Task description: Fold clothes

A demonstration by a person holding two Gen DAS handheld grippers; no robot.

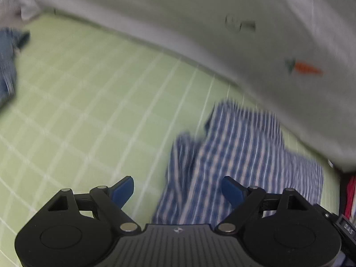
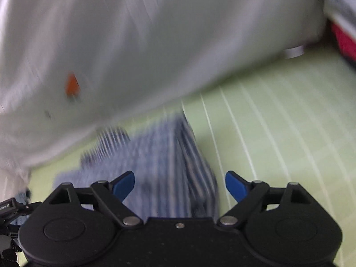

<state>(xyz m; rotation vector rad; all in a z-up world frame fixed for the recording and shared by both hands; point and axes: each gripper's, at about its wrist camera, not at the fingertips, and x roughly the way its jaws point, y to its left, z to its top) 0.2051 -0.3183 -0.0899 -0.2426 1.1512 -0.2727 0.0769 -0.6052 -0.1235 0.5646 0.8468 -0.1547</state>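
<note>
A blue-and-white striped garment (image 1: 240,155) lies crumpled on the green gridded mat (image 1: 89,102). My left gripper (image 1: 178,191) hovers over its near left part, jaws wide apart, blue pads touching nothing. In the right wrist view the same striped garment (image 2: 160,166) lies blurred under my right gripper (image 2: 179,187), which also stands open and holds nothing. A person's white shirt (image 1: 222,22) with a small orange carrot print (image 1: 308,67) fills the far side of both views, seen again as white shirt (image 2: 155,44).
Another blue striped piece of clothing (image 1: 9,62) lies at the far left of the mat. Something red (image 2: 344,42) sits at the right edge. The mat (image 2: 278,122) stretches right of the garment. The other gripper's body (image 2: 9,213) shows at the lower left.
</note>
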